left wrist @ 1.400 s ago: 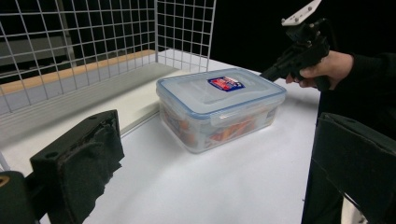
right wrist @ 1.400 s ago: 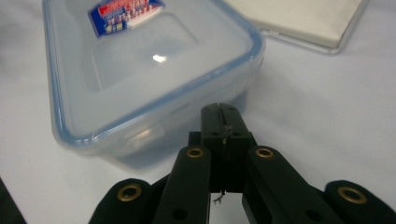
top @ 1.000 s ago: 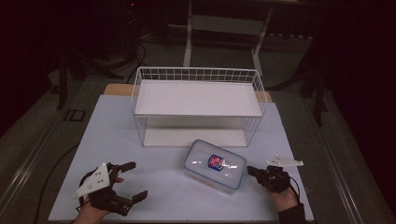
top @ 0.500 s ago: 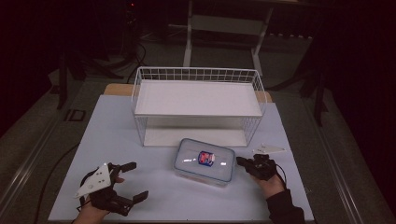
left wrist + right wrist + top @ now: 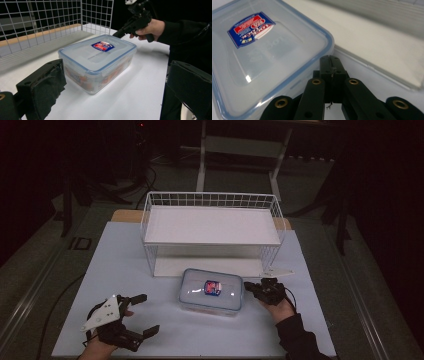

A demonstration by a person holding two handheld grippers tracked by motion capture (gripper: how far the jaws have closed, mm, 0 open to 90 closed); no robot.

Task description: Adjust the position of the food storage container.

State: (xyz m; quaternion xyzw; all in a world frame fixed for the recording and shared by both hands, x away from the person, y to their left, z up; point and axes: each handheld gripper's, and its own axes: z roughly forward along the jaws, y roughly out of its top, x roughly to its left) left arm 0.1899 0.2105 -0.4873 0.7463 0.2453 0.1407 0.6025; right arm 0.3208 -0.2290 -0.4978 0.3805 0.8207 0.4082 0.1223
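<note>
A clear plastic box [image 5: 211, 290] with a blue-rimmed lid and a red and blue label stands on the white table, just in front of the wire rack. Orange contents show through its wall [image 5: 97, 57]. My right gripper [image 5: 248, 287] is shut with nothing between its jaws. Its tips [image 5: 329, 60] lie against the right rim of the box lid [image 5: 262, 50]. The left gripper view also catches that right gripper [image 5: 117, 33] at the box's far corner. Left of the box and apart from it, near the table's front edge, my left gripper [image 5: 147, 314] stands open with empty jaws [image 5: 117, 82].
A white wire rack [image 5: 210, 222] with a solid white shelf stands across the middle of the table [image 5: 120, 265], close behind the box. Beyond the table the room is dark, with a metal frame and cables on the floor.
My right gripper has moved left and slightly away from me, and the box has slid left toward the rack with it. The left gripper has stayed where it was.
</note>
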